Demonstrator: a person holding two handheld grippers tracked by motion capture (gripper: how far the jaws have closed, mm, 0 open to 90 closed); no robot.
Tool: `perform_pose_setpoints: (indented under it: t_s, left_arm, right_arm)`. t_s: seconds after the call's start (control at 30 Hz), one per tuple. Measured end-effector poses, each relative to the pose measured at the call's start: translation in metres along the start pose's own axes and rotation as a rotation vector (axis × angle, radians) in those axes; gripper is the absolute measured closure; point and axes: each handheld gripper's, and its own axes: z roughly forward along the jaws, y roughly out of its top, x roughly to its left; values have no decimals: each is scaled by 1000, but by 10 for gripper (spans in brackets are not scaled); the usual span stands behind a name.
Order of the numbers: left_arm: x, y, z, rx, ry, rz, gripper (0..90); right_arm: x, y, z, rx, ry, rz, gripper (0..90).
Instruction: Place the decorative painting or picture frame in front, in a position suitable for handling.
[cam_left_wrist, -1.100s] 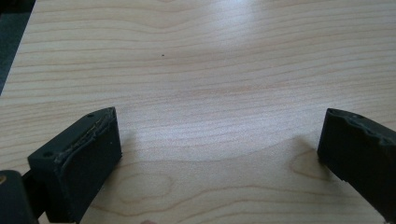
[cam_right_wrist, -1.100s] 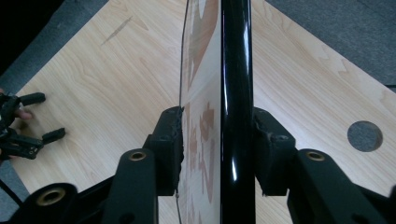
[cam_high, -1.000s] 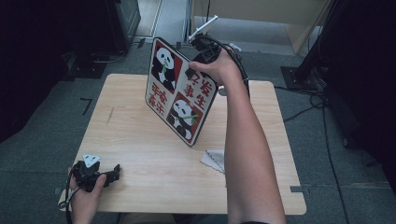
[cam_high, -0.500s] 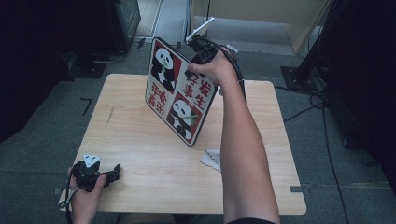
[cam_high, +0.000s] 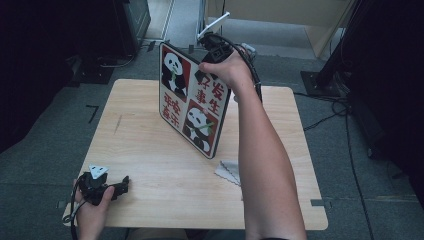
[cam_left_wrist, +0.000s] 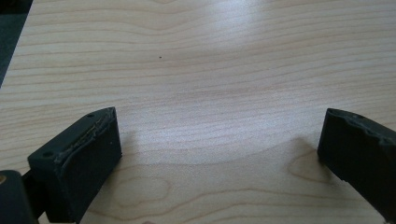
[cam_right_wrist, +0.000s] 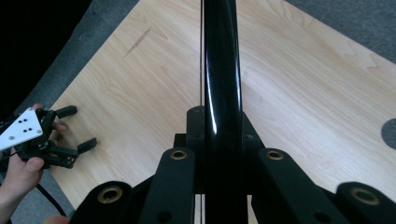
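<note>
A black-framed board (cam_high: 192, 102) printed with pandas and red characters stands tilted on the wooden table (cam_high: 150, 150), one lower corner resting on the top. My right gripper (cam_high: 215, 52) is shut on its top edge; in the right gripper view the board's glossy black edge (cam_right_wrist: 220, 70) runs straight out between the jaws of that gripper (cam_right_wrist: 220, 122). My left gripper (cam_high: 122, 184) rests at the table's front left corner, held in a hand. It is open, and its jaws (cam_left_wrist: 219, 135) stand wide apart over bare wood. It also shows in the right gripper view (cam_right_wrist: 80, 127).
A small grey cloth (cam_high: 227, 171) lies flat on the table just in front of the board's lower corner, partly under the right forearm. Dark equipment and cables stand on the floor around the table.
The right hand and the board's top edge have shifted slightly to the left. The left gripper has stayed where it was.
</note>
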Motion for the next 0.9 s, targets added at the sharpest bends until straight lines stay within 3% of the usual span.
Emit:
perform_pose_setpoints:
  t_s: [0.37, 0.67, 0.9]
  left_arm:
    - [0, 0, 0, 2, 0, 3, 0]
    - [0, 0, 0, 2, 0, 3, 0]
    - [0, 0, 0, 2, -1, 2, 0]
  right_arm:
    - [-6, -17, -31, -14, -47, 17, 820]
    - [-21, -38, -60, -33, -83, 48, 820]
    - [-31, -50, -73, -57, -101, 75, 819]
